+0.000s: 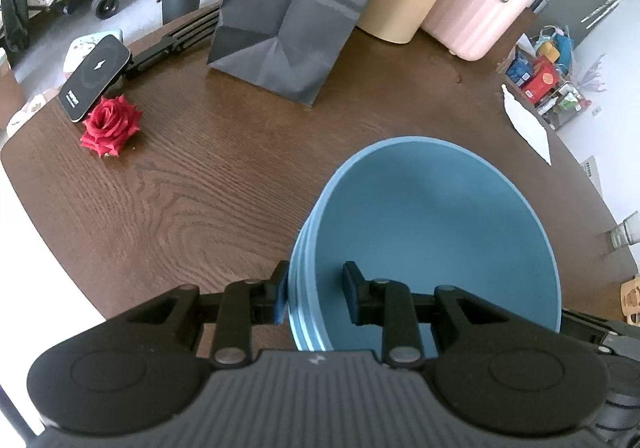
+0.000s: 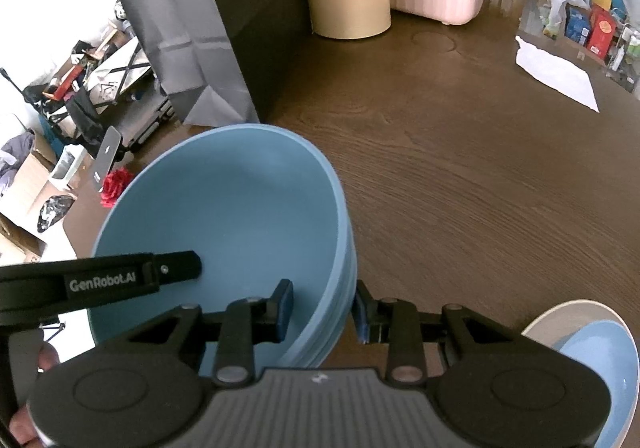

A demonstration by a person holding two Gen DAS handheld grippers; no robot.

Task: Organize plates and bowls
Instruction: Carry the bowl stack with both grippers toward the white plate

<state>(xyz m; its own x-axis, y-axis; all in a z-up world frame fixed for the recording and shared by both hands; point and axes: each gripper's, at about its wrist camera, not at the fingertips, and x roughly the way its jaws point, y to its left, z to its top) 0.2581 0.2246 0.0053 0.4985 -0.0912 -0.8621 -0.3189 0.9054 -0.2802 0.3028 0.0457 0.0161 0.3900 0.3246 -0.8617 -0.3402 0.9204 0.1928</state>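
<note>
You are holding the stack of blue bowls (image 1: 432, 224) from 2 sides at once. Your left tongs (image 1: 316, 294) are clenched on the stack's left rim, with 1 finger outside the wall and 1 inside. Your right tongs (image 2: 322, 308) are clenched on the right rim the same way. So the stack sits right between your 2 hands, with each hand just as near as the other, and it seems to hang a little above the brown tabletop (image 1: 192, 176). A blue plate (image 2: 596, 360) lies near your right hand, lower right of the stack. I think the stack may go toward that side next, so move both hands together and keep the rim flat.
</note>
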